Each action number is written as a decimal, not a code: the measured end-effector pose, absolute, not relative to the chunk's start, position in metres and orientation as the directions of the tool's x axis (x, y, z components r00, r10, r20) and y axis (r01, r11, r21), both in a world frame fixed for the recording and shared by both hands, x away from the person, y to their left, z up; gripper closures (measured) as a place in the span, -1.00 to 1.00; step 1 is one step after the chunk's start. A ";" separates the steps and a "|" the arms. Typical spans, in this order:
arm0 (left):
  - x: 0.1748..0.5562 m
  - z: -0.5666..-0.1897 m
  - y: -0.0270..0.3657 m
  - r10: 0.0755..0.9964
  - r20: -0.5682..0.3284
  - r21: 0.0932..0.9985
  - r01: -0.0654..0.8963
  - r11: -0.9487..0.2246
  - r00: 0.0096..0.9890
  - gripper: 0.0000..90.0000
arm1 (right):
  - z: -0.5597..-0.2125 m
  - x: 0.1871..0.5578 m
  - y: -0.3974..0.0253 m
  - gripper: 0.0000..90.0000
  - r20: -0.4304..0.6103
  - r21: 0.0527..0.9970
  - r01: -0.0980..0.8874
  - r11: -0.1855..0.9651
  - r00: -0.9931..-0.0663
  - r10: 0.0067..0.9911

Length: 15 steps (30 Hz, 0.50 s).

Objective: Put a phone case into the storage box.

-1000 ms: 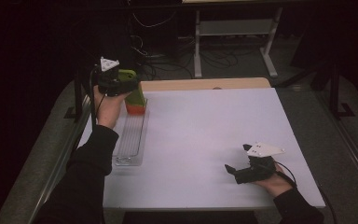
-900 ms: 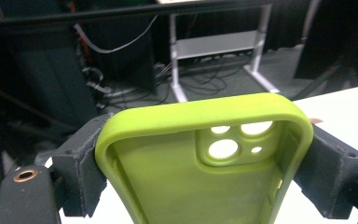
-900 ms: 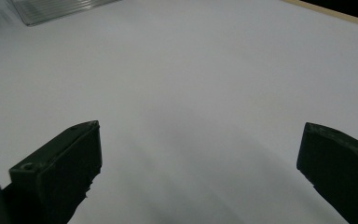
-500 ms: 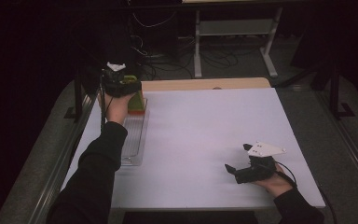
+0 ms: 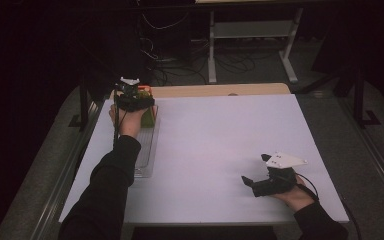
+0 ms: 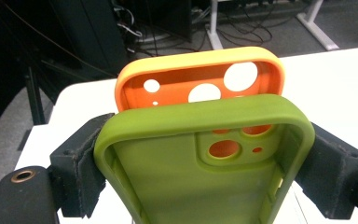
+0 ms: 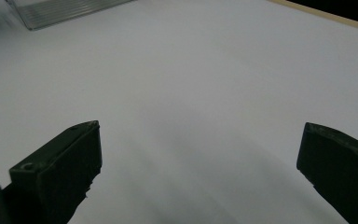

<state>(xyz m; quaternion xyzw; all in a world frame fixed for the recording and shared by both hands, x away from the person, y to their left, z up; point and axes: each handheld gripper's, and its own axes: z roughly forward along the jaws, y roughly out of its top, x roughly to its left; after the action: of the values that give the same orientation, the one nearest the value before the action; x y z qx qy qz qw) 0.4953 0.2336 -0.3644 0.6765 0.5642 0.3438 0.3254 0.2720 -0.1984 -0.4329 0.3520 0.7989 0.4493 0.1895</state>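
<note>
While the right gripper (image 5: 250,183) gapes, left gripper (image 6: 200,163) clamps green case (image 6: 205,158)

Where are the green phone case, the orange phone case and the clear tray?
green phone case (image 6: 168,182), left gripper view, inner back wall
orange phone case (image 6: 177,81), left gripper view, inner back
clear tray (image 5: 144,160), high view, near end

Orange case (image 6: 200,77) close behind green case (image 6: 205,154)

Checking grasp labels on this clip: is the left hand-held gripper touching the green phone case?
Touching. In the left gripper view, the left hand-held gripper has both black jaws pressed against the green phone case's two long sides.
</note>
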 end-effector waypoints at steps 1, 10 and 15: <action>0.496 -0.365 0.233 0.985 0.111 0.827 0.537 -0.164 0.129 -0.70 | -0.433 0.272 -0.198 -1.00 0.015 0.852 0.393 0.346 -0.679 0.734; 0.499 -0.367 0.235 0.985 0.105 0.839 0.520 -0.161 0.135 -0.80 | -0.433 0.272 -0.198 -1.00 0.016 0.852 0.393 0.347 -0.681 0.733; 0.498 -0.367 0.234 0.987 0.093 0.844 0.517 -0.147 0.128 -0.88 | -0.433 0.272 -0.198 -1.00 0.016 0.852 0.392 0.346 -0.681 0.732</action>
<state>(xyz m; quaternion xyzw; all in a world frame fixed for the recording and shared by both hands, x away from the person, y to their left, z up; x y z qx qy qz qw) 0.4985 0.2345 -0.3668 0.6715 0.5600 0.3499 0.3363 0.2717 -0.1983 -0.4327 0.3520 0.7985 0.4505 0.1885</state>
